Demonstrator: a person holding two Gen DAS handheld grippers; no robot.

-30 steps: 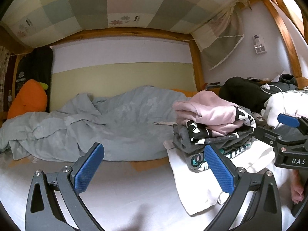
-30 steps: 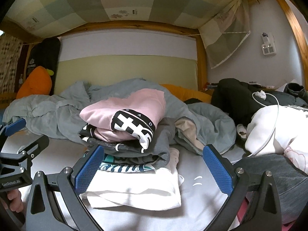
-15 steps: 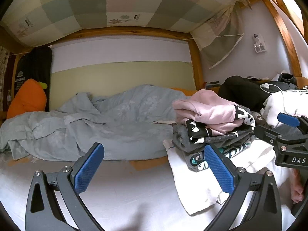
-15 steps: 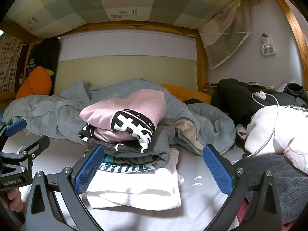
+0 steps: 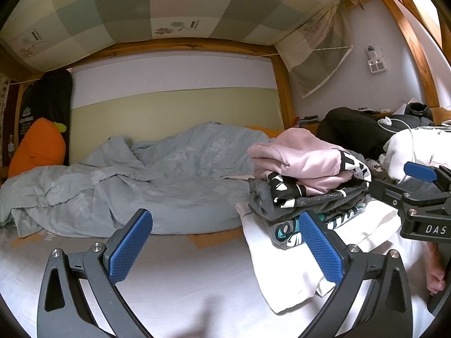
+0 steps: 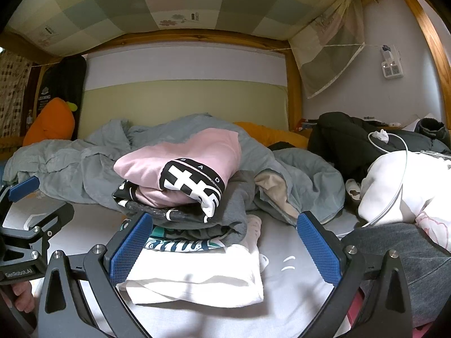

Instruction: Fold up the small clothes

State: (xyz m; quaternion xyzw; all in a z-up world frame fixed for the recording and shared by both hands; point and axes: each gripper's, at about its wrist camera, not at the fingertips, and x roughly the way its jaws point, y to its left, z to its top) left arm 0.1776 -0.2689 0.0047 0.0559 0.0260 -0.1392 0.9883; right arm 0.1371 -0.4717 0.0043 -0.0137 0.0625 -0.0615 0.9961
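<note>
A stack of folded clothes (image 6: 186,197) sits on the white bed sheet (image 5: 183,276): a pink garment (image 5: 304,163) on top, a black-and-white piece (image 6: 194,186), a grey one (image 6: 236,214), a teal-lettered one (image 6: 180,243) and a white one (image 6: 203,278) at the bottom. My left gripper (image 5: 225,246) is open and empty, hovering over bare sheet left of the stack. My right gripper (image 6: 224,249) is open and empty, low in front of the stack. Each gripper shows at the edge of the other's view.
A crumpled grey-blue duvet (image 5: 135,177) fills the back of the bed. An orange carrot plush (image 5: 36,149) leans at far left. Dark clothing (image 6: 355,135), a white garment (image 6: 394,186) with a cable and a person's grey-clad leg (image 6: 400,256) lie right. Wooden bunk posts (image 6: 293,90) frame the bed.
Almost nothing has moved; both grippers stay open and hover in place, with only a very slight drift of the views.
</note>
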